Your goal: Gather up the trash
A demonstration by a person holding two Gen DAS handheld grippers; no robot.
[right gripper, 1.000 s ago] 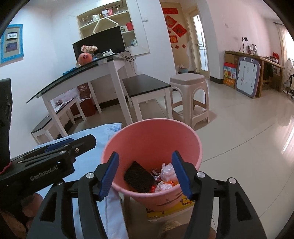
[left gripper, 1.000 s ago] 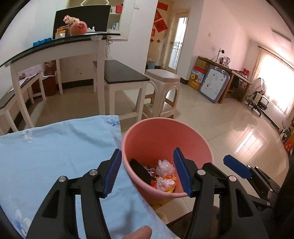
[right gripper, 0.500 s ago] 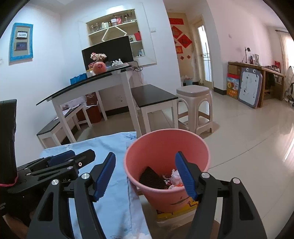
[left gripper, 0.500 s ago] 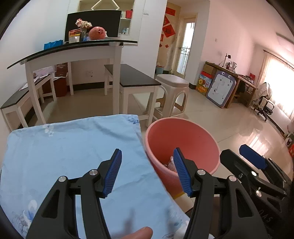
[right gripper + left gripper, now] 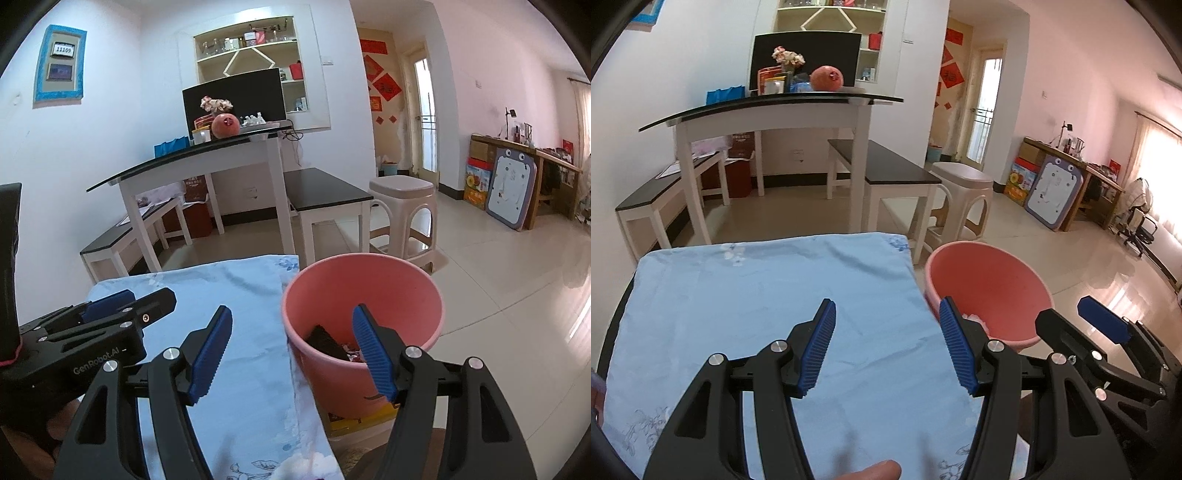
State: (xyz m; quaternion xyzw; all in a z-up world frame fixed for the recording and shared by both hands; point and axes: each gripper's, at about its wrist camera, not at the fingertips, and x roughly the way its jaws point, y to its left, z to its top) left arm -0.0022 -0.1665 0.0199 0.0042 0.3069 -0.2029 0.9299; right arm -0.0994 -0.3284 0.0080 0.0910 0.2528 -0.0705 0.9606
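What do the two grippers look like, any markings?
Both match: black plastic frames with triangular cutouts, silver pivot screws, and two fingers faced with ribbed blue pads. The left gripper shows white "GenRobot.AI" lettering on its side in the right wrist view. The right gripper shows no lettering. No cables or sleeves visible.

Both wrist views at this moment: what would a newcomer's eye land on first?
First the pink bucket, standing on the floor just off the right edge of the table, with wrappers and a dark flat piece inside. Next the light blue cloth covering the table, with nothing lying on the part in view. Both the left gripper and the right gripper hang with jaws apart and nothing between them.
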